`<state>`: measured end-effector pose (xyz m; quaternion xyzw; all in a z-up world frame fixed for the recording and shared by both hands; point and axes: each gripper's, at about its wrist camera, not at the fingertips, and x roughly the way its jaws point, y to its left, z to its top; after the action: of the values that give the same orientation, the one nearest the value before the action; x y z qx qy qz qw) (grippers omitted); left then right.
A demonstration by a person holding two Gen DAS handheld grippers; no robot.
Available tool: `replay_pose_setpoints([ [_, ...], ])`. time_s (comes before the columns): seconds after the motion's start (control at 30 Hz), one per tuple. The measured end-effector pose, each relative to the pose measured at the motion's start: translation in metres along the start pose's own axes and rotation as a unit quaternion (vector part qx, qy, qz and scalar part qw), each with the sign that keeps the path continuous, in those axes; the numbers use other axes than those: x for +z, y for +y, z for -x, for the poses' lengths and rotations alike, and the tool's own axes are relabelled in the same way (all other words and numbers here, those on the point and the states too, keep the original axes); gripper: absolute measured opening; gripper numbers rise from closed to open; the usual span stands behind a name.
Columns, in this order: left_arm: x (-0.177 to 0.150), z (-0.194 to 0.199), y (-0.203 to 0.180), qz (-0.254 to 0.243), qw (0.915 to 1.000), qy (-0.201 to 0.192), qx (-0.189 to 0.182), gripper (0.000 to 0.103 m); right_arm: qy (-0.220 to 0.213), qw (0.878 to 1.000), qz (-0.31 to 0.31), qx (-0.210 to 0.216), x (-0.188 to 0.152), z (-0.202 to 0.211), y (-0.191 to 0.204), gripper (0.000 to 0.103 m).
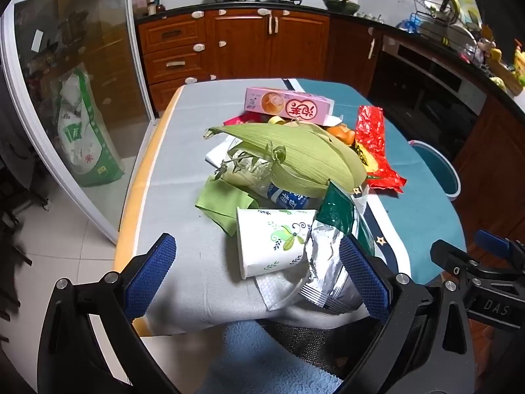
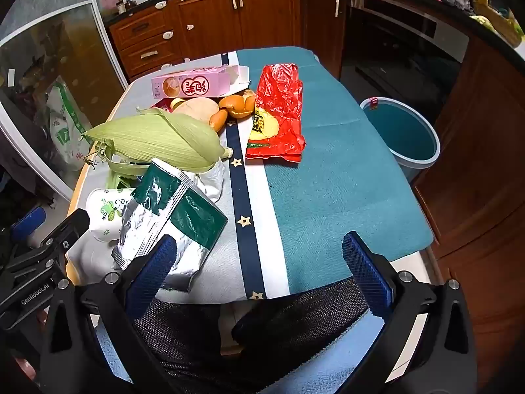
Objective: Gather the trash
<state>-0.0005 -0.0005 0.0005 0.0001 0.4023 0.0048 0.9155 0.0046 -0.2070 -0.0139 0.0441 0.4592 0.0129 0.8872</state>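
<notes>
A heap of trash lies on the cloth-covered table (image 1: 183,170): a green corn husk (image 1: 295,154) (image 2: 157,139), a tipped paper cup (image 1: 272,241) (image 2: 105,210), a green and silver foil packet (image 1: 331,259) (image 2: 170,220), a pink box (image 1: 288,103) (image 2: 193,82), a red wrapper (image 1: 374,144) (image 2: 279,111) and orange peel (image 2: 238,105). My left gripper (image 1: 259,272) is open over the table's near edge, the cup and foil packet between its fingers, untouched. My right gripper (image 2: 262,269) is open above the near edge, its left finger (image 2: 147,275) in front of the foil packet.
A teal bin (image 2: 402,134) (image 1: 438,167) stands on the floor right of the table. A mesh chair back (image 2: 269,321) sits below the grippers. Wooden cabinets (image 1: 236,46) line the back, a glass door (image 1: 65,98) with a green-printed bag behind it stands left.
</notes>
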Motion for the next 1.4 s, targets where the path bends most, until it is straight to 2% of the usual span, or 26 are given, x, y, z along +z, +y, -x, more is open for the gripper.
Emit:
replay_pose_setpoints([
  [0.07,0.000,0.001,-0.002,0.000,1.0000,0.000,0.000,0.099,0.002,1.000,-0.001,0.000,0.000,-0.001,-0.001,0.097],
  [0.1,0.000,0.001,0.004,0.012,0.9998,0.002,-0.014,0.099,0.003,1.000,-0.002,0.000,0.000,-0.001,-0.001,0.097],
  [0.4,0.000,0.010,0.016,0.004,0.9999,0.003,-0.010,0.099,0.001,1.000,0.000,0.000,0.001,0.000,-0.001,0.097],
  [0.47,-0.002,-0.002,0.000,0.005,0.9999,0.006,-0.009,0.099,0.000,1.000,0.000,0.000,0.001,0.000,-0.001,0.097],
  [1.4,-0.003,-0.012,-0.007,-0.007,0.9996,0.027,-0.009,0.099,0.010,1.000,0.000,0.000,-0.001,-0.004,-0.001,0.097],
])
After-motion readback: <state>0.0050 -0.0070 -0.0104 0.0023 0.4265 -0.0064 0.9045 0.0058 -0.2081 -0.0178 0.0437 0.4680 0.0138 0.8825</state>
